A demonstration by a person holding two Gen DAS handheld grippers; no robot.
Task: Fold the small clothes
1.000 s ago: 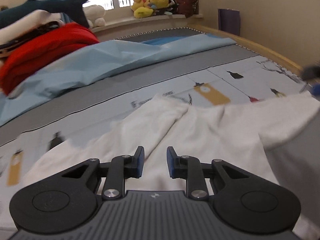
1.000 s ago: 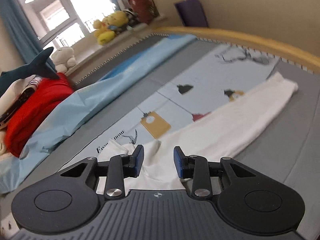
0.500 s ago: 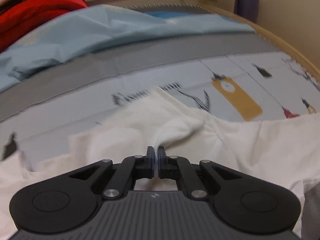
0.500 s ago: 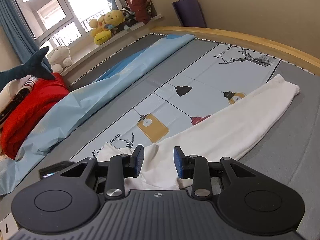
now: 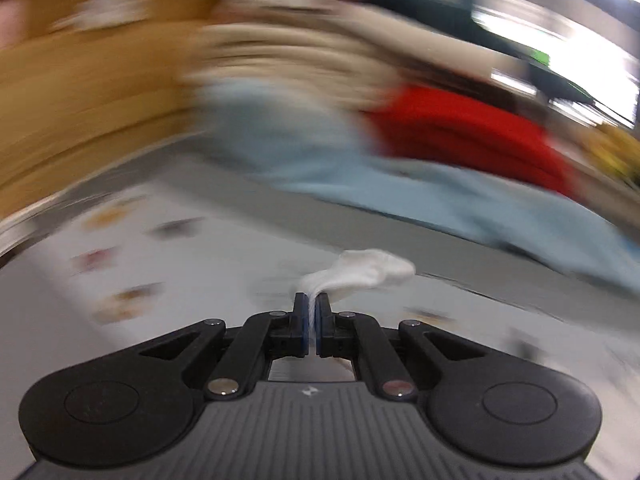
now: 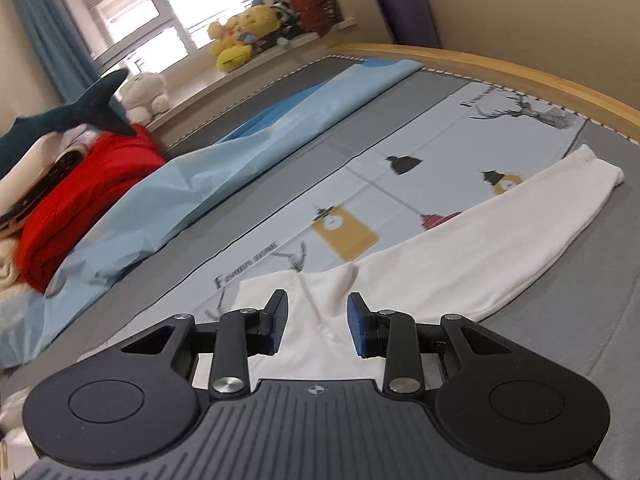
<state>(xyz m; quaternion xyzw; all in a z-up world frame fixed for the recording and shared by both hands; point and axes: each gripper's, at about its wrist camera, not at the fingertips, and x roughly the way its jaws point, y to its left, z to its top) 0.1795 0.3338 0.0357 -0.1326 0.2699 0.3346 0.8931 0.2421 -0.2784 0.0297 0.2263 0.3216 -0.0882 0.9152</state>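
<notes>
The left gripper (image 5: 311,307) pinches a bunched tip of the white garment (image 5: 360,273); the blurred view likely shows it raised above the bed (image 5: 224,240). The right gripper (image 6: 317,312) hangs open over the white garment (image 6: 460,256) spread flat there

Each hand-held gripper, left (image 5: 311,314) and right (image 6: 317,322), is showing black linkage arms, silver screws, blue finger pads (image 6: 357,330) and a ribbed grey body

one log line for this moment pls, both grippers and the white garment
left gripper: shut on white garment, view motion-blurred | right gripper: open, over garment | garment: spread on bed sheet
</notes>
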